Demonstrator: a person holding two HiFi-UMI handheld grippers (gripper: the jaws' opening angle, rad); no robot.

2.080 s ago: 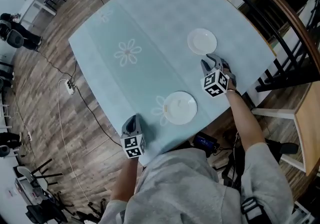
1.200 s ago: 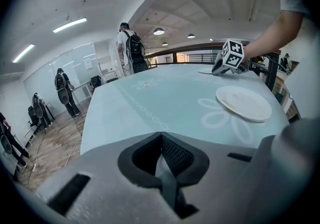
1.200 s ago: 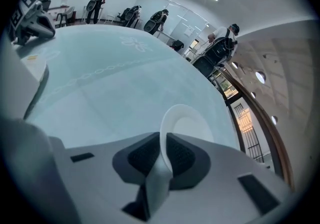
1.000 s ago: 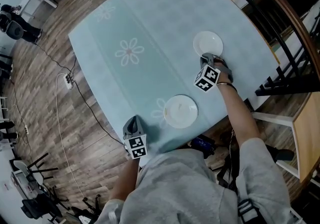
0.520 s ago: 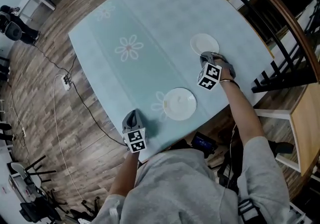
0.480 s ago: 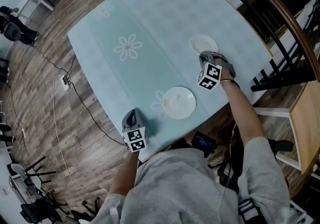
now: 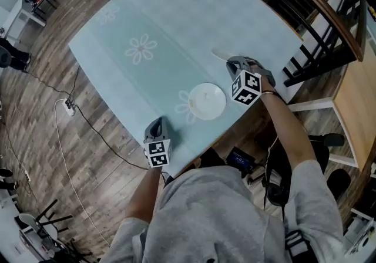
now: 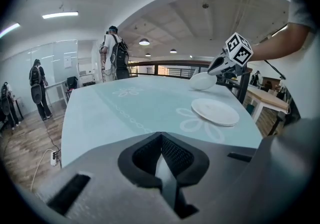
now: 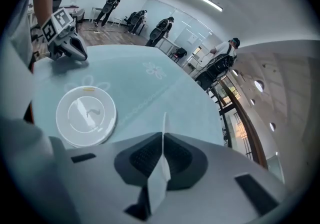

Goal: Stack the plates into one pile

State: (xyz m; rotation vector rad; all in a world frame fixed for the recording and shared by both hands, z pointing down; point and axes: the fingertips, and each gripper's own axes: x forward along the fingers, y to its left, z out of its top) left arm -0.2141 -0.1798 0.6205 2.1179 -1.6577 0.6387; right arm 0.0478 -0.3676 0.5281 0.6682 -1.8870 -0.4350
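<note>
Wood floor (image 7: 35, 109), blk railing (image 7: 317, 56), ceiling lights (image 8: 60, 15).

Right claw (image 7: 231, 63) closing on plate (image 8: 202, 82), left claw (image 7: 154, 124) shut

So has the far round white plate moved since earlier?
Yes. The right gripper, jaws just closing on it, has lifted the far round white plate off the teal tablecloth, nearer the second white plate.

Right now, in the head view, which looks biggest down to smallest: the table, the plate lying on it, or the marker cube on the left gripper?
1. the table
2. the plate lying on it
3. the marker cube on the left gripper, smallest even though it is nearer the camera
</note>
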